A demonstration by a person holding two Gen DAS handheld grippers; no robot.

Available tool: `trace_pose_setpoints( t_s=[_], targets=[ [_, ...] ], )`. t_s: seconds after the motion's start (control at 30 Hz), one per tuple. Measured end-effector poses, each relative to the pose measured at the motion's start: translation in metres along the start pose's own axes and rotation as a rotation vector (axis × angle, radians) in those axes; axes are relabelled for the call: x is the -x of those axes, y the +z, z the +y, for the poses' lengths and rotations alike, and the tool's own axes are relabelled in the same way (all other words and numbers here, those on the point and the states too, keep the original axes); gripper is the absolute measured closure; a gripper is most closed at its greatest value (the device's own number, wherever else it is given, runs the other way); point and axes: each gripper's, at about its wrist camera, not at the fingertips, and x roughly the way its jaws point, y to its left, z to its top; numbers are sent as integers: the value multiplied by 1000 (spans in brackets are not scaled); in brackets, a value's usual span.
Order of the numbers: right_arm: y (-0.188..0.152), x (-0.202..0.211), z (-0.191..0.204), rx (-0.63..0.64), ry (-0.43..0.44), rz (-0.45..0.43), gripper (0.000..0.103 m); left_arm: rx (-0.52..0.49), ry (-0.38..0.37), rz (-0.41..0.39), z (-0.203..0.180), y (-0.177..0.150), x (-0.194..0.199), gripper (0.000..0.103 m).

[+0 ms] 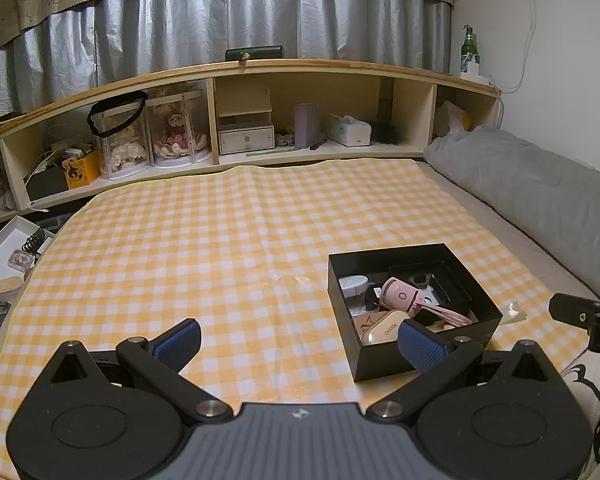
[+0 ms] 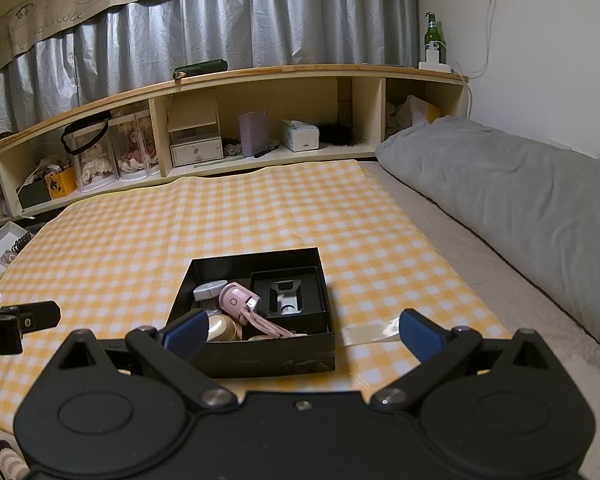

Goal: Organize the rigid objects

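A black open box (image 1: 420, 356) stands on the yellow checked cloth (image 1: 220, 248). It holds a pink handheld device (image 1: 400, 293), a beige case (image 1: 382, 330), a small white round item (image 1: 354, 285) and a smaller black inner box (image 1: 440, 280). The box also shows in the right wrist view (image 2: 268, 358), with the pink device (image 2: 236, 300) inside. My left gripper (image 1: 298, 342) is open and empty, just left of the box. My right gripper (image 2: 300, 332) is open and empty, its fingers either side of the box's near wall.
A wooden shelf unit (image 1: 240, 76) with dolls, boxes and tissues runs along the back. A grey pillow (image 2: 520, 184) lies on the right. A clear plastic wrapper (image 2: 374, 330) lies right of the box. A white tray (image 1: 4, 248) sits off the cloth at the left.
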Motion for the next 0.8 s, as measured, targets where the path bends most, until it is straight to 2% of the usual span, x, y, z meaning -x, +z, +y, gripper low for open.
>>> trace_pose_setpoints(
  t_s=[0.8],
  targets=[
    [0,0,0,-1,-1,-1,1,1,5,-2,3,1,1,0]
  ],
)
